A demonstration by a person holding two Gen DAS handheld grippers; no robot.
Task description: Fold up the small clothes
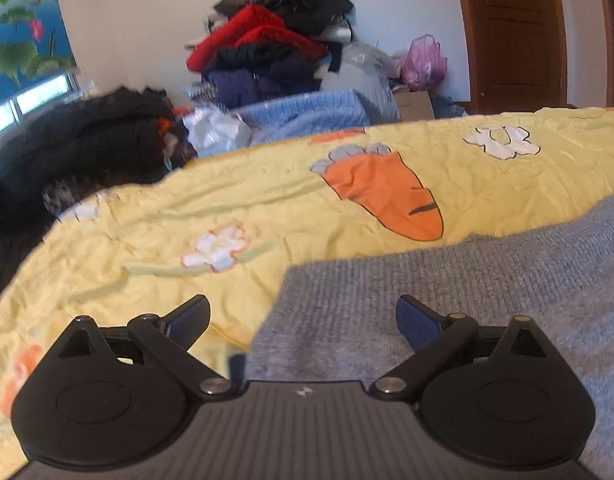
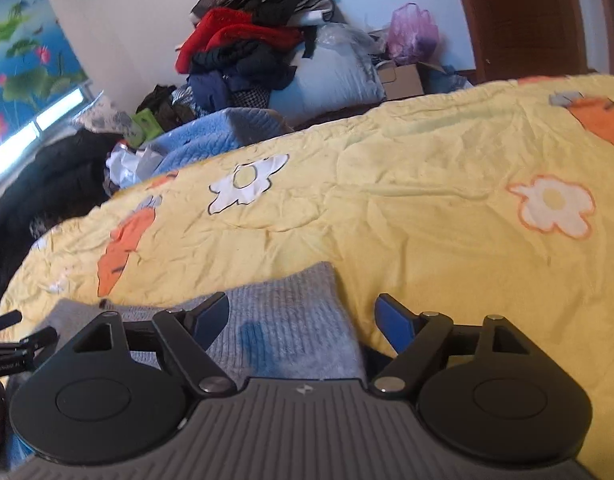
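The grey knitted garment [image 1: 447, 312] is cut off by the right and lower edges of the left wrist view, and its near part is hidden beneath the left gripper [image 1: 303, 322]. In the right wrist view its near edge is covered by the right gripper [image 2: 302, 320], and its left end is lost behind a black device [image 2: 15, 340] that is itself clipped by the left edge. The far pile of clothes [image 1: 267, 36] is blurred; single garments cannot be told apart. The yellow printed quilt [image 2: 427, 184] is cut off on the right. The wooden door [image 1: 515, 32] is cropped at the top.
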